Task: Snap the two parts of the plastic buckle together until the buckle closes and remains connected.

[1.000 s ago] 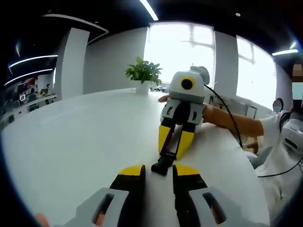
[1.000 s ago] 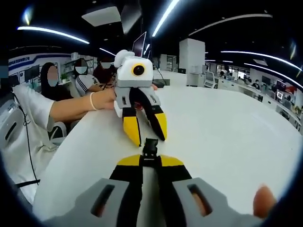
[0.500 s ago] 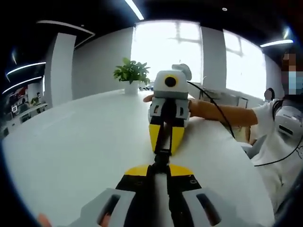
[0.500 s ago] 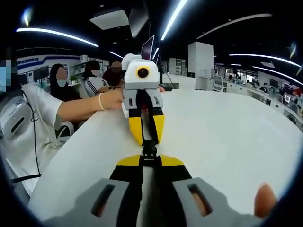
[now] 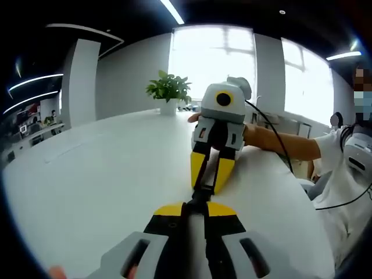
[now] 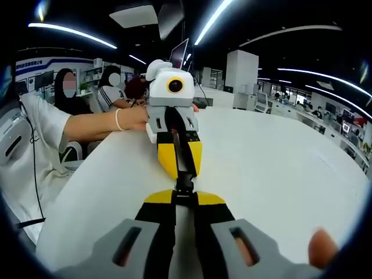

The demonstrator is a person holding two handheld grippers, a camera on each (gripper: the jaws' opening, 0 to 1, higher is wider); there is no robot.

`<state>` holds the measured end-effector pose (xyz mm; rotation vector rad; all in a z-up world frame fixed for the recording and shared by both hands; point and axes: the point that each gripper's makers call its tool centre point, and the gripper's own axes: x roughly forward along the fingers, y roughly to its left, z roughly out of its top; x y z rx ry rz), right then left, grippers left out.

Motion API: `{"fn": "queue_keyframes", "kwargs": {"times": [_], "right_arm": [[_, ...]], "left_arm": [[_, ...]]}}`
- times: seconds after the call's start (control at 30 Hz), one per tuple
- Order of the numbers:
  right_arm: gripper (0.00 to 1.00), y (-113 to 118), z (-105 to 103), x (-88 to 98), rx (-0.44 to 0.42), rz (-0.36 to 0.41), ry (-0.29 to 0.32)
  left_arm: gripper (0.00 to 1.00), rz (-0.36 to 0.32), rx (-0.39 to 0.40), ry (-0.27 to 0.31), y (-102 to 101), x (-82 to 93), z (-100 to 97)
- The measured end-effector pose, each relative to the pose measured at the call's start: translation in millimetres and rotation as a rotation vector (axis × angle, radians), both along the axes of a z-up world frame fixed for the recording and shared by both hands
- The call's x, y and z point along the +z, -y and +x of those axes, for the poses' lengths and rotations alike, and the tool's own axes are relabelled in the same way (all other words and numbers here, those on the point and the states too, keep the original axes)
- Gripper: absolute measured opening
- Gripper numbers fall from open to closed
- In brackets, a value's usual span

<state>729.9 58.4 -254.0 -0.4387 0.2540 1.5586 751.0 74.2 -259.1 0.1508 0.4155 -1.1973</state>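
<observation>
Left gripper view: the left gripper (image 5: 195, 216) is clenching one buckle part (image 5: 197, 197), which is jutting forward from its tips. Just ahead, the right gripper (image 5: 210, 174) is clamping the other part nose to nose above the table (image 5: 87, 174). The joint is looking closed, though it is too small to be sure. A slight twist could be jamming or springing the halves apart.

Right gripper view: the buckle (image 6: 184, 185) is bridging both grippers' tips. No containers are appearing.
</observation>
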Motion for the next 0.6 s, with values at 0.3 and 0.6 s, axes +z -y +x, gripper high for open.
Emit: {"fn": "queue_keyframes", "kwargs": {"times": [0.3, 0.6], "right_arm": [[0.10, -1.5, 3.9, -1.1, -0.003, -0.009, -0.007], [0.12, -0.6, 1.3, -0.8, -0.002, 0.026, -0.042]], "left_arm": [[0.09, -0.006, -0.007, -0.013, 4.3, 1.9, -1.6], [0.12, -0.045, -0.030, -0.039, 7.2, 2.3, -4.7]]}}
